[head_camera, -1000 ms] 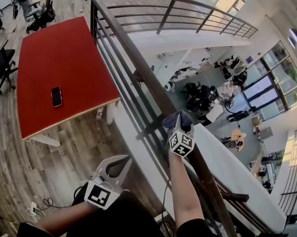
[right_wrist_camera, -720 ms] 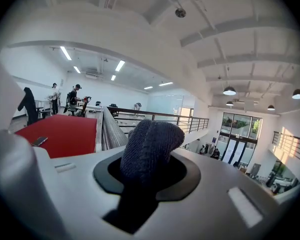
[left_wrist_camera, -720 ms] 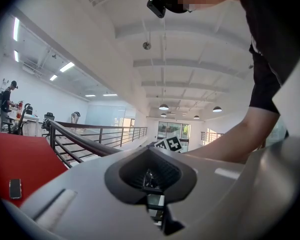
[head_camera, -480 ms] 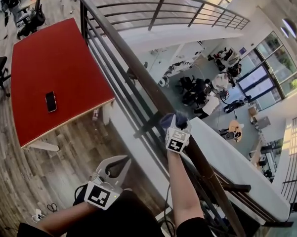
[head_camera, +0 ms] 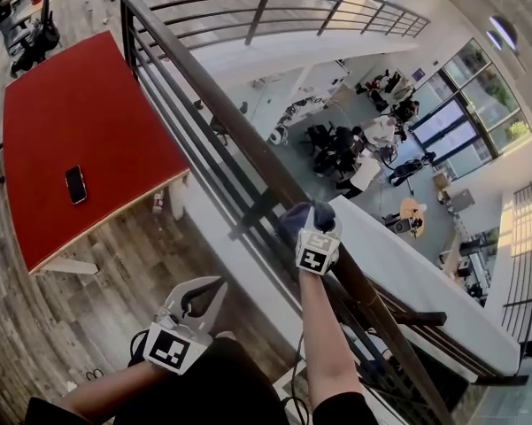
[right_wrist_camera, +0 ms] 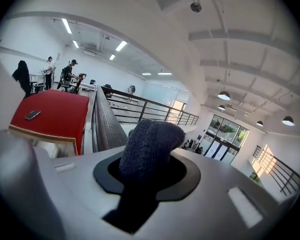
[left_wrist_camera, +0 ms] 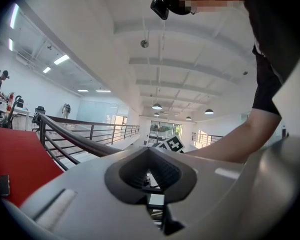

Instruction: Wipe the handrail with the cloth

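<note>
A dark brown handrail [head_camera: 212, 96] runs from the far left down to the near right. My right gripper [head_camera: 310, 227] sits on top of it, shut on a dark blue knitted cloth [head_camera: 294, 220] that presses on the rail. In the right gripper view the cloth [right_wrist_camera: 150, 144] bulges out between the jaws of the right gripper [right_wrist_camera: 146, 176], with the handrail [right_wrist_camera: 102, 124] stretching ahead. My left gripper [head_camera: 197, 289] hangs low by the person's body, away from the rail, shut with nothing in it. The left gripper view shows the left gripper [left_wrist_camera: 150, 179] and the handrail [left_wrist_camera: 75, 136] at the left.
A red table [head_camera: 88, 104] with a phone [head_camera: 75, 184] lies left of the railing. Horizontal bars [head_camera: 190, 149] run below the rail. Beyond it is an open drop to a lower floor [head_camera: 372, 140] with furniture. A white ledge [head_camera: 425, 290] lies near right.
The scene has slid left in the head view. The right gripper keeps the cloth on the rail, shifted only a little. The left gripper stays low and shut.
</note>
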Action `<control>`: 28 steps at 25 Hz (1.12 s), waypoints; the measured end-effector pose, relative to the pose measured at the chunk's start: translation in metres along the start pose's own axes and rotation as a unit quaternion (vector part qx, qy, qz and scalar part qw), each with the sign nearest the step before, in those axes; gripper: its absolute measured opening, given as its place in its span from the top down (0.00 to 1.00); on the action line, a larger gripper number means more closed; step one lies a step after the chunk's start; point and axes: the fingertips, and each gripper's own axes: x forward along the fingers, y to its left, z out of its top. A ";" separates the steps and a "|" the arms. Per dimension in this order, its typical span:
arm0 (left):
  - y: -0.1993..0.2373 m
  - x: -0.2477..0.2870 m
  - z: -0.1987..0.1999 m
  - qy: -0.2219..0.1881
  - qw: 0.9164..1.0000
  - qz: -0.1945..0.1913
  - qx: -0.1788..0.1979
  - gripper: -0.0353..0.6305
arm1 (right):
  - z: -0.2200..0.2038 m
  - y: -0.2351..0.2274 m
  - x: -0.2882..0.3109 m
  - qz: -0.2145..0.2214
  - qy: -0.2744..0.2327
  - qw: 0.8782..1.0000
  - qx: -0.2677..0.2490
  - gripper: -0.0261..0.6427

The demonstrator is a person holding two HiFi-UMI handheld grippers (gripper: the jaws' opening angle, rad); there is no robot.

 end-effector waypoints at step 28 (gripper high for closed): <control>-0.055 0.006 -0.007 0.011 0.997 -0.081 -0.008 0.95 | -0.050 -0.060 -0.055 -0.045 0.033 0.998 0.012 0.79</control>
